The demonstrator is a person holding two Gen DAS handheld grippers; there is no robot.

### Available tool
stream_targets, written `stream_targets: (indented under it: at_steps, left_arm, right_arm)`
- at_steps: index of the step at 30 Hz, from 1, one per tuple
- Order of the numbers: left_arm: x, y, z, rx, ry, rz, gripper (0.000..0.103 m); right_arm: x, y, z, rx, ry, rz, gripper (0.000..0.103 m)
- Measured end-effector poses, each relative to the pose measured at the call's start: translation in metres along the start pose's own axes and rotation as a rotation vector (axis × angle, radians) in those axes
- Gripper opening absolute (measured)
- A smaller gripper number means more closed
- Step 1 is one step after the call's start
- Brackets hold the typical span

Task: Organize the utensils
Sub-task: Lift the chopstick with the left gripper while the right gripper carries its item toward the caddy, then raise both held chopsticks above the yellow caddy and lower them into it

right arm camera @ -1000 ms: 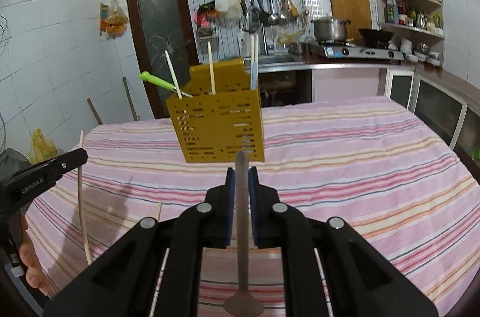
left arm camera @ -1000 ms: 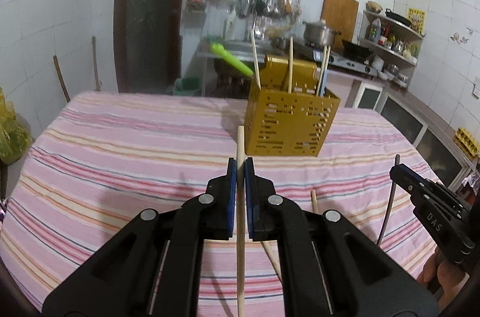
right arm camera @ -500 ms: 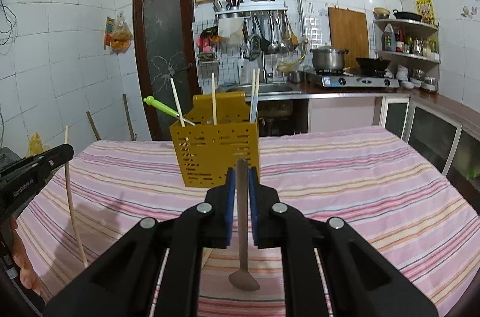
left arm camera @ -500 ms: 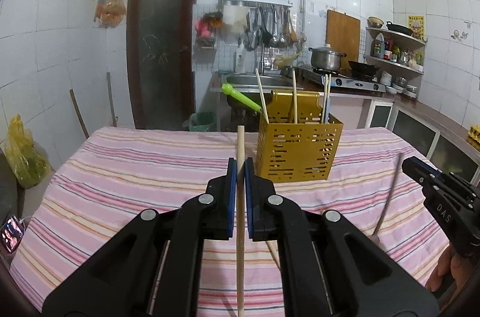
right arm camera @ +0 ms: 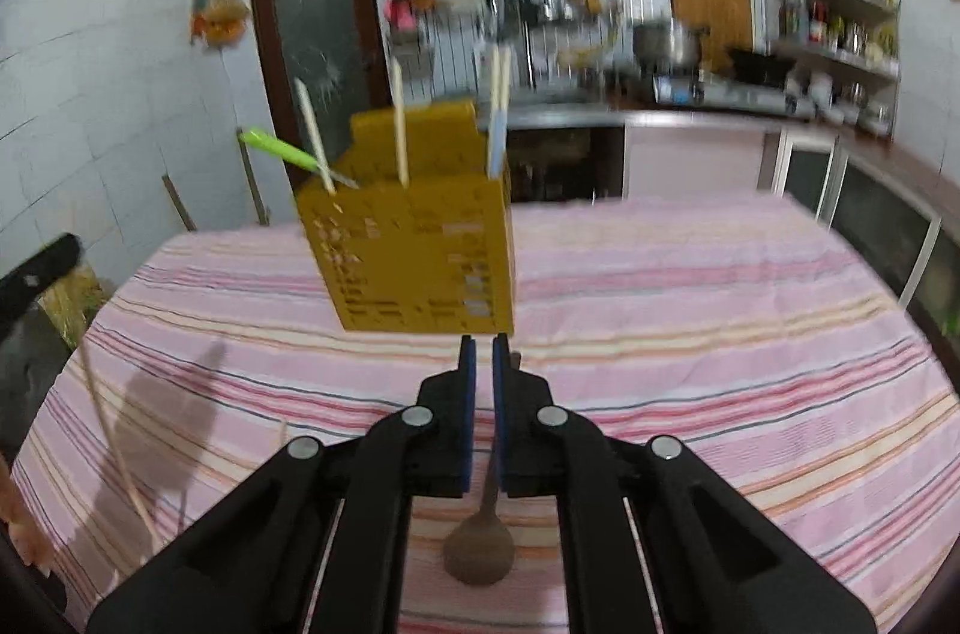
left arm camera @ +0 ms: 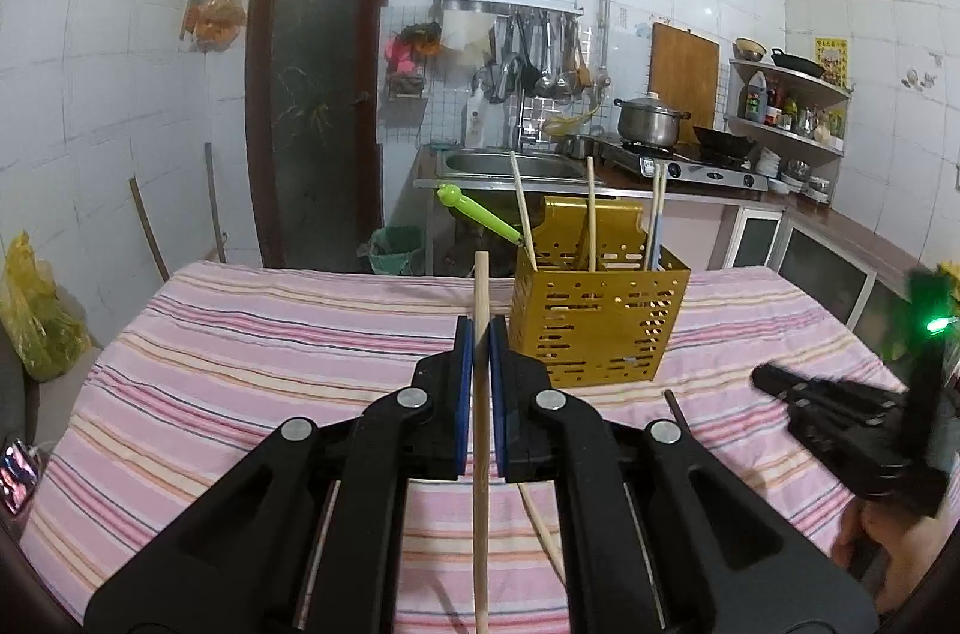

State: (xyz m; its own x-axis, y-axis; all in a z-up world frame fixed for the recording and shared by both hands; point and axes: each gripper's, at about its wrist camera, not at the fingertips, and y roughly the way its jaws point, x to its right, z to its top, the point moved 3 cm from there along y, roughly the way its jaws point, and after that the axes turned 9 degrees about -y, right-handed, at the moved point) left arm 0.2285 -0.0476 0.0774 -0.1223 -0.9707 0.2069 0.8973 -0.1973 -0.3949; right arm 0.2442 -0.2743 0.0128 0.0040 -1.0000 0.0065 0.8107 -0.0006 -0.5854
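A yellow perforated utensil holder (left arm camera: 597, 319) stands on the striped table (left arm camera: 240, 364), with several chopsticks and a green-handled utensil (left arm camera: 480, 214) in it; it also shows in the right wrist view (right arm camera: 414, 250). My left gripper (left arm camera: 480, 328) is shut on a wooden chopstick (left arm camera: 481, 484), held upright left of the holder. My right gripper (right arm camera: 483, 349) is nearly shut; a metal spoon (right arm camera: 480, 550) hangs or lies below its jaws, and the blurred frame does not show whether it is held. In the left wrist view the right gripper (left arm camera: 840, 418) is low at the right.
Another chopstick (left arm camera: 540, 526) and a dark stick (left arm camera: 677, 409) lie on the cloth near the front. A sink counter, stove with pot (left arm camera: 651, 121) and shelves stand behind the table. The left gripper (right arm camera: 36, 274) shows at the left edge of the right wrist view.
The right gripper dropped and moved closer to the holder, its view now blurred; the spoon handle no longer sticks up between its fingers. The left gripper kept its chopstick and barely moved.
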Motion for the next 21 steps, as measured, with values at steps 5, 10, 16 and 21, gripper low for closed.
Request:
stream_targets:
  at_steps: [5,10,16,21]
  left_arm:
    - [-0.004,0.020,0.011,-0.011,-0.005,0.001,0.004]
    - [-0.003,0.041,0.019,-0.014,-0.010,0.004,0.004]
    - [-0.004,0.063,0.017,-0.028,-0.015,0.006,0.004]
    - [-0.004,0.080,0.020,-0.042,-0.021,0.005,0.004]
  right_arm:
    - [0.003,0.037,0.001,-0.084,-0.001,-0.031,0.052]
    - [0.005,0.072,0.000,-0.171,-0.004,-0.036,0.045]
    - [-0.003,0.108,-0.002,-0.278,-0.025,-0.038,0.031]
    - [-0.007,0.120,-0.003,-0.311,-0.026,-0.046,0.015]
